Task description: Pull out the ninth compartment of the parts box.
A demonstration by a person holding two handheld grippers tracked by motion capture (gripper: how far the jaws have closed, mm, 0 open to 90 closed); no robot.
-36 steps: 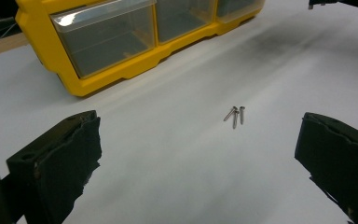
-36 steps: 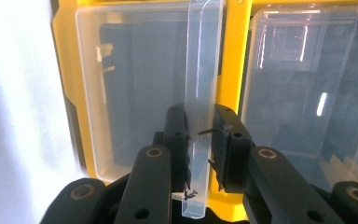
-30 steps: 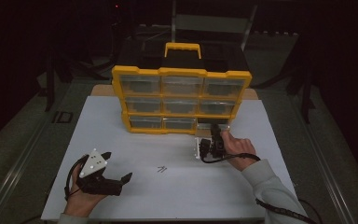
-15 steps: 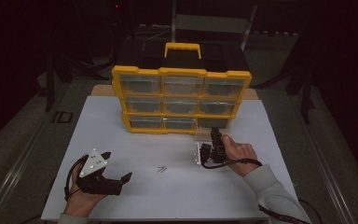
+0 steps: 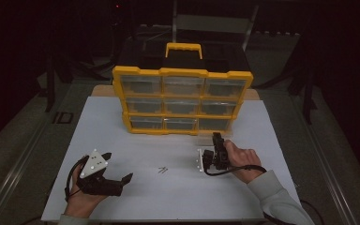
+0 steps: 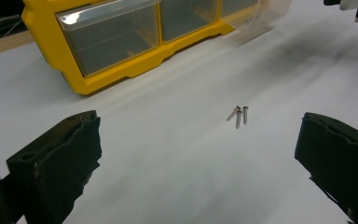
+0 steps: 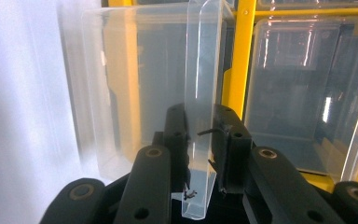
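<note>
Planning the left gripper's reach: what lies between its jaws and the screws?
Bare white table. In the left gripper view, nothing sits between the open left gripper and the three screws.

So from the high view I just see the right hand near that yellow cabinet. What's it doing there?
Observer: The right gripper is shut on the front wall of a clear drawer; its fingers pinch the thin plastic from both sides.
Operator: And the tiny mark mid-table?
Observer: Three small screws, lying close together on the white table.
Operator: Is the other hand's tool holding anything?
Observer: No. The left gripper is wide open and empty, with the screws just ahead of it.
</note>
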